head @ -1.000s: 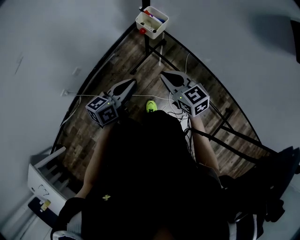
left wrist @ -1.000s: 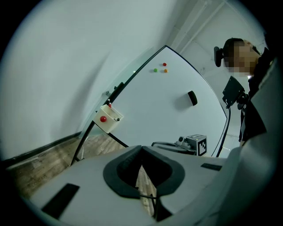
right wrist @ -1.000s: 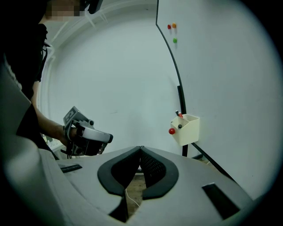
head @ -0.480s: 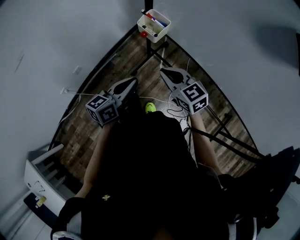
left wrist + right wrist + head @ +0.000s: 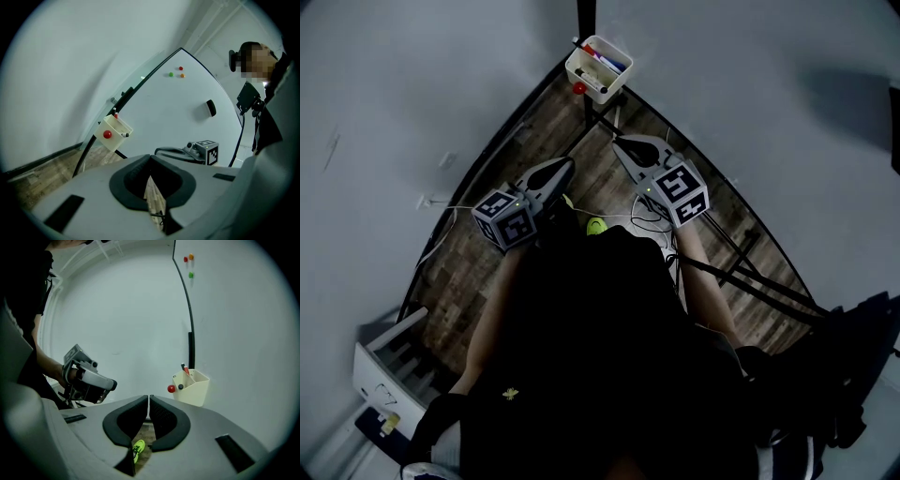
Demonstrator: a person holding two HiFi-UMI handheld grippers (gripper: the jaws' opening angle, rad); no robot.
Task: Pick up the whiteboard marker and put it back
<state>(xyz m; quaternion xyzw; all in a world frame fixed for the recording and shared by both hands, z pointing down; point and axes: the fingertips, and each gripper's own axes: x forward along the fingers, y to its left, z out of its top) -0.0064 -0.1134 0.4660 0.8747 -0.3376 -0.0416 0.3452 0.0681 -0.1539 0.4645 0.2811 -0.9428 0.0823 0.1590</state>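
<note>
Not started: left tongs (image 5: 566, 166) and right tongs (image 5: 620, 143) both closed and empty, whiteboard marker (image 5: 185, 368) sits in white holder (image 5: 193, 391) at whiteboard (image 5: 178, 117) lower edge, pick-up and return both pending.

You have in view: a dark wood-plank floor (image 5: 487, 272), one neon yellow-green shoe (image 5: 596, 226) on it, a thin white cable (image 5: 455, 206) near its left edge, black metal stand legs (image 5: 769, 291), a white drawer unit (image 5: 384, 361) at lower left, and a black oblong eraser (image 5: 211, 108) on the white board panel (image 5: 178, 112).
</note>
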